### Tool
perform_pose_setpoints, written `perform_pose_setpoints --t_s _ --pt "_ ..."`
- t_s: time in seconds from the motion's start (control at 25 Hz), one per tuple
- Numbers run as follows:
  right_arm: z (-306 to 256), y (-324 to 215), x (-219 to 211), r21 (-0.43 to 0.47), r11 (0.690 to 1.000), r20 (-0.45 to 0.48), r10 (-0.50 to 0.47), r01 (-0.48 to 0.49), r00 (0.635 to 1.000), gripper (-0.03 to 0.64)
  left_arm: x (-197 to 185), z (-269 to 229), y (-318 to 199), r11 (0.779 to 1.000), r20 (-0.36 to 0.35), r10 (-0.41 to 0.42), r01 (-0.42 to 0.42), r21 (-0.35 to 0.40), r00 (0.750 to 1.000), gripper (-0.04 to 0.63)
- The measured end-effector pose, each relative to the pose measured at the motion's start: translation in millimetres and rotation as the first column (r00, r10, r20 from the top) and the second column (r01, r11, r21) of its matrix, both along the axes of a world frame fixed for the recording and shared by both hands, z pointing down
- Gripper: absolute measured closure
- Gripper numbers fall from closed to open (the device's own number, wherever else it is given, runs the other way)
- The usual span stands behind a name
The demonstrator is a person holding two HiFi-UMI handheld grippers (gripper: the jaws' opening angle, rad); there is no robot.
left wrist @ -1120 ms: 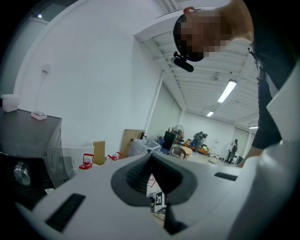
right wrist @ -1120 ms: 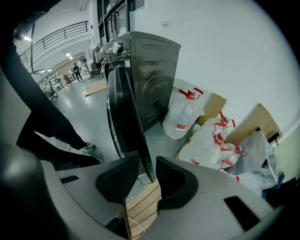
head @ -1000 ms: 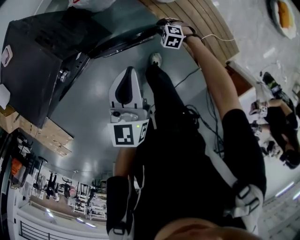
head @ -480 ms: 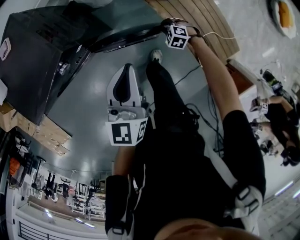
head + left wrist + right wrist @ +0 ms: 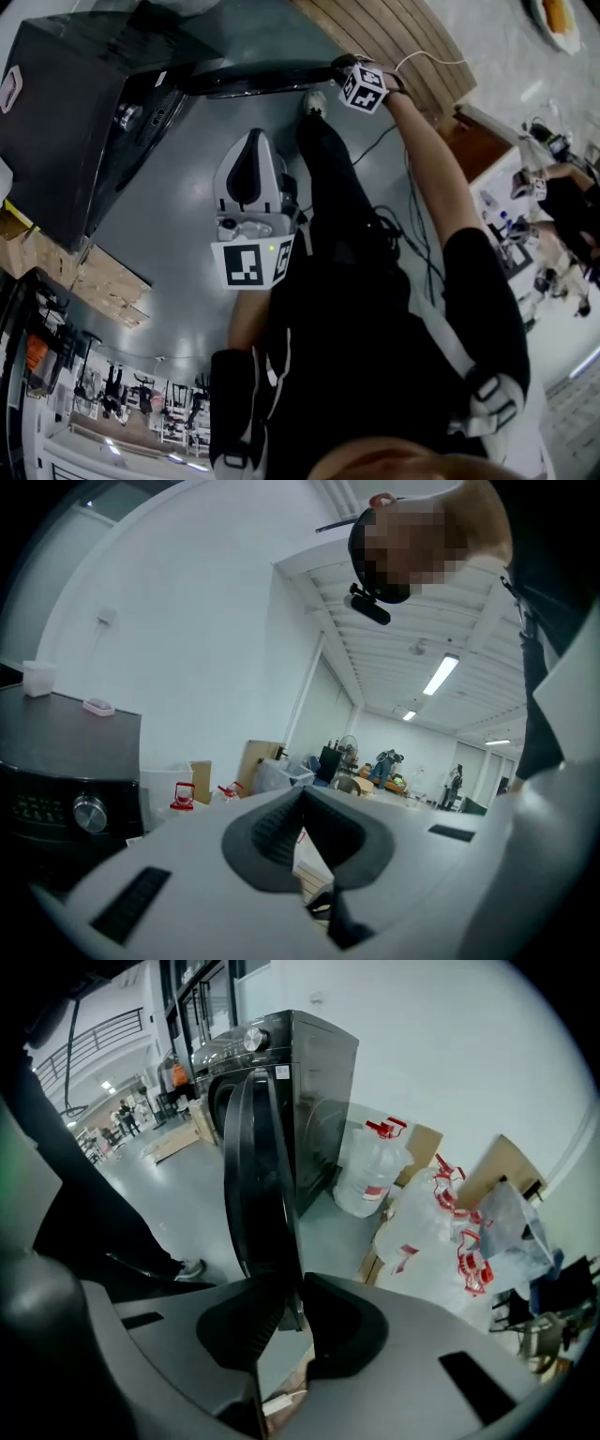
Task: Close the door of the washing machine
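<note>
The black washing machine [image 5: 66,103] stands at the upper left of the head view, and its round door [image 5: 262,77] hangs open towards the right. My right gripper [image 5: 339,67] is at the door's free edge. In the right gripper view the door [image 5: 258,1176] runs edge-on down between the pads of this gripper [image 5: 292,1288]. Its jaws have just been closing and now press on that edge. My left gripper [image 5: 251,139] hovers over the grey floor in front of the machine. It is shut with nothing in it [image 5: 302,794] and touches nothing.
Large water bottles [image 5: 375,1171] and bagged bottles [image 5: 431,1232] stand beside the machine [image 5: 319,1082]. Cardboard boxes [image 5: 103,277] lie at the left, a wooden slatted panel [image 5: 403,37] is behind the door, and a cable [image 5: 412,225] crosses the floor. My shoe [image 5: 312,105] is under the door.
My right gripper has moved right and down in the head view, and the door's free edge has swung with it. My left gripper has shifted only slightly.
</note>
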State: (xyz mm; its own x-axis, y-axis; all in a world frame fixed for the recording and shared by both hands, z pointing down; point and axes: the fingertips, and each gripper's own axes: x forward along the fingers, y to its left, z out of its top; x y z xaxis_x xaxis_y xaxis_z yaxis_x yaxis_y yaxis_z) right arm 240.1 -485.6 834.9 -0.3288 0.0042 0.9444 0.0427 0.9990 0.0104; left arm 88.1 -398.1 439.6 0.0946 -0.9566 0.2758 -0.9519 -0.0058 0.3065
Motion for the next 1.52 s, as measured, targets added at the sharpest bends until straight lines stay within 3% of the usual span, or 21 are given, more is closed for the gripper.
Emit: perform_pose_setpoints --t_s 0.28,0.48,0.72,1.04,1.28,1.52 --pt "-2 100 13 -0.045 0.984 -0.007 0.175 -0.175 0.985 0.553 -14 -4 91 0.998 -0.001 0.048 -0.048 0.033 0.999 0.591" --pt "4 161 15 -0.056 0.950 -0.020 0.308 -0.308 0.951 0.554 -29 -8 150 0.997 0.004 0.055 -0.055 0.057 0.998 0.590" --pt "9 227 3 -0.044 0.929 -0.037 0.367 -0.368 0.930 0.558 -34 -15 202 0.995 -0.011 0.076 -0.075 0.072 0.997 0.589" --pt "15 293 -14 -0.091 0.909 0.004 0.409 -0.407 0.913 0.558 -39 -14 264 0.996 -0.025 0.010 -0.008 0.089 1.000 0.591" --pt "16 325 -25 -0.084 0.881 0.051 0.470 -0.465 0.881 0.558 -36 -10 317 0.990 -0.006 -0.104 0.105 0.096 0.995 0.591" --pt "14 350 -43 -0.082 0.860 0.111 0.509 -0.503 0.853 0.560 -29 3 372 0.969 0.024 -0.233 0.230 0.089 0.972 0.591"
